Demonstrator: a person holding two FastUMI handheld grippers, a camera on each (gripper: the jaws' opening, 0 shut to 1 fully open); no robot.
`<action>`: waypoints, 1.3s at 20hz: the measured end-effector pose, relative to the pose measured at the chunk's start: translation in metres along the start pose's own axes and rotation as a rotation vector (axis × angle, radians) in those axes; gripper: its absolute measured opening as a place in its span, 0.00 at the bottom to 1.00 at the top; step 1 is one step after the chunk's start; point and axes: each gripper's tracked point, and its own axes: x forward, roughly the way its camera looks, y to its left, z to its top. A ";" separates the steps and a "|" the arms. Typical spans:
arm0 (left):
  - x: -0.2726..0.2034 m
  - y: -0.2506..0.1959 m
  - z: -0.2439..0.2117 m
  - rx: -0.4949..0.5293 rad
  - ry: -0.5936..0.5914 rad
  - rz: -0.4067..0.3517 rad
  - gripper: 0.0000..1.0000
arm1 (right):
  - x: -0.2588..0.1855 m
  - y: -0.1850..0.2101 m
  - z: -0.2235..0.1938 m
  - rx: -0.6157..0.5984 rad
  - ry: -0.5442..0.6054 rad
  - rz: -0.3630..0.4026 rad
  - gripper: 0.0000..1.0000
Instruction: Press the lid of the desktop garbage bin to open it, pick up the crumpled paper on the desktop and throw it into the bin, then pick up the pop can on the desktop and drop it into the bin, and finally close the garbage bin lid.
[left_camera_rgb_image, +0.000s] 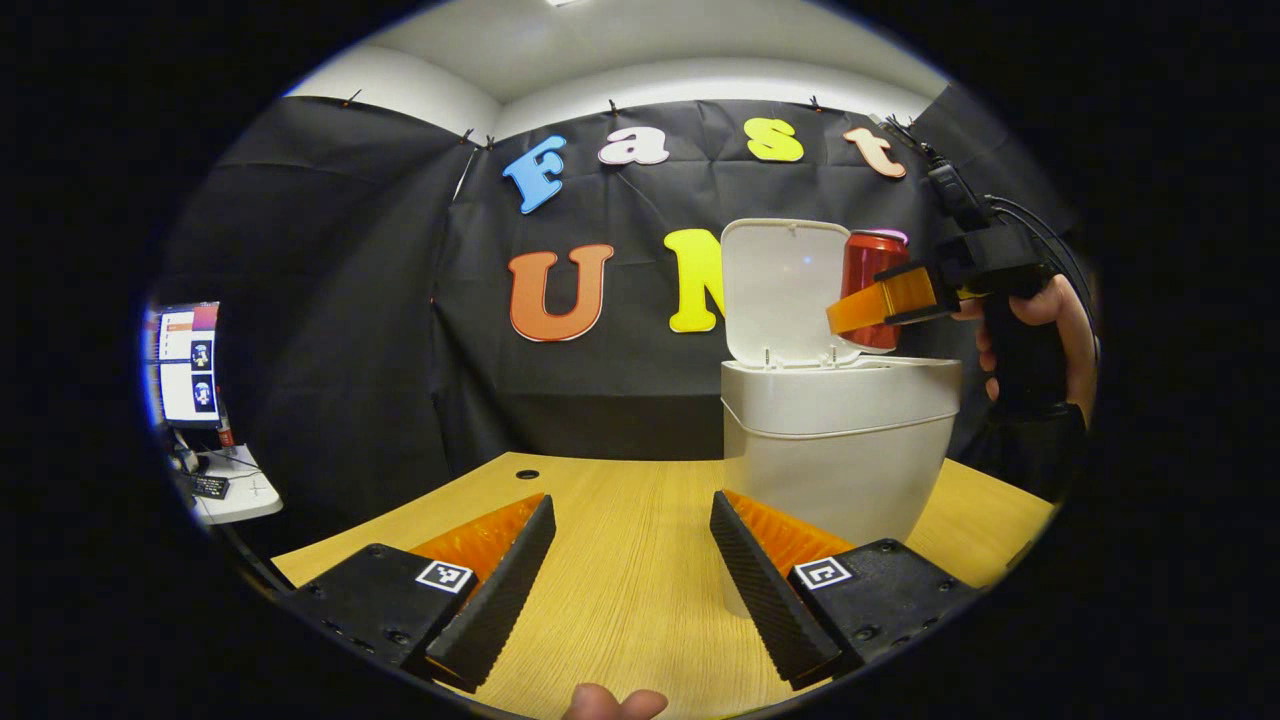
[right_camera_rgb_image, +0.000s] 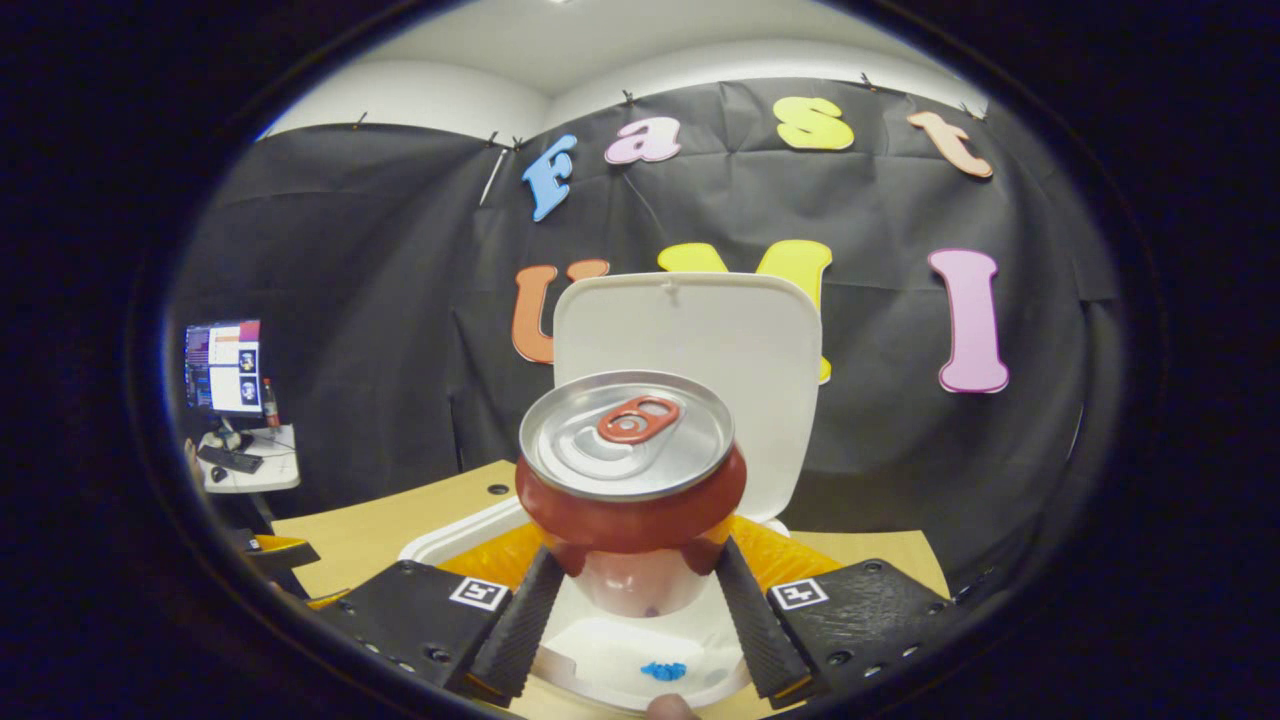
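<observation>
The garbage bin (left_camera_rgb_image: 840, 440) stands on your wooden desktop (left_camera_rgb_image: 620, 560) with its lid (right_camera_rgb_image: 690, 350) tipped up, your right gripper (right_camera_rgb_image: 635, 600) pinching the pop can (right_camera_rgb_image: 630, 470) upright directly over its mouth, your left gripper (left_camera_rgb_image: 630, 590) spread and empty beside the bin.

pop can (right_camera_rgb_image: 630, 470) above open garbage bin (left_camera_rgb_image: 840, 450), bin on table (left_camera_rgb_image: 620, 560)

Ridged tongs (left_camera_rgb_image: 632, 590), square tag markings, screws (black housings)
</observation>
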 end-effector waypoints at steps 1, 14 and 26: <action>0.000 -0.001 0.000 -0.001 -0.002 0.002 1.00 | 0.001 0.002 -0.002 0.004 0.008 0.005 0.80; -0.006 -0.010 0.001 -0.015 -0.008 -0.001 1.00 | -0.020 -0.003 0.027 -0.050 -0.076 -0.079 0.93; 0.005 -0.029 0.014 -0.045 -0.029 -0.110 1.00 | -0.023 -0.003 0.117 -0.030 -0.215 -0.219 0.96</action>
